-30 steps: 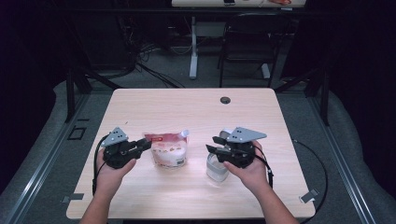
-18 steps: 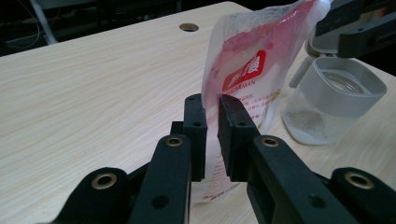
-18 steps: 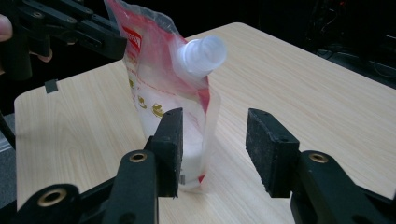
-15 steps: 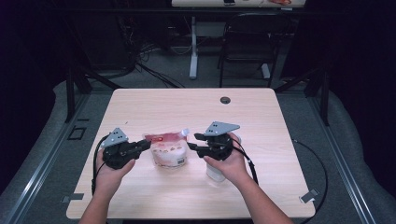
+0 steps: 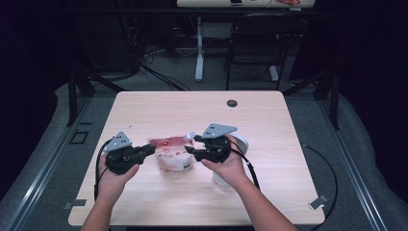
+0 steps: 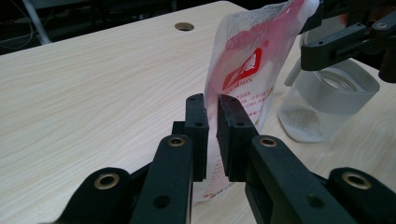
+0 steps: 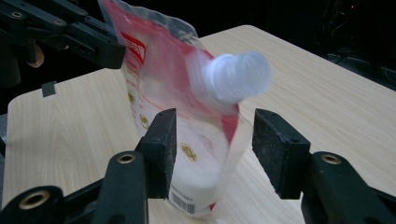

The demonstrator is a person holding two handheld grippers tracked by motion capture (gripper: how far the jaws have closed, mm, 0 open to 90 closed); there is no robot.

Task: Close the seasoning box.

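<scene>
A: What has changed since a second ago?

B: The right gripper point(image 5: 190, 145) has crossed from over the jar point(image 5: 230, 163) toward the pouch point(image 5: 174, 155), so it now sits at the pouch's spout corner, and the hand behind it covers much of the jar. Its jaws have just been opening; the right gripper view has them spread wide with the white cap point(image 7: 238, 77) in the gap, neither pad touching it.

A: And the other one?

B: The left gripper point(image 5: 150, 150) has kept its spot on the pouch's far side from the jar. A second ago it was closing; now it is clamped on the pouch's side edge, and the pouch stands upright on the wooden table point(image 5: 269, 120) as before.

A: How sure is that clamp?

B: The left gripper view settles it: the two pads are pressed on the film edge of the pouch point(image 6: 247, 74) with only the plastic between them. From the high view you just see black jaw tips meeting the bag.

A: Anything else one camera gives that the others miss?

B: The left gripper view shows the jar point(image 6: 327, 100) clearly, just beside the pouch: frosted, open-topped, with a little white powder at the bottom. The right gripper view shows white contents low in the pouch point(image 7: 187, 121) and a barcode near its base. The high view adds the small round hole point(image 5: 232, 103) in the table, beyond the pouch.
</scene>
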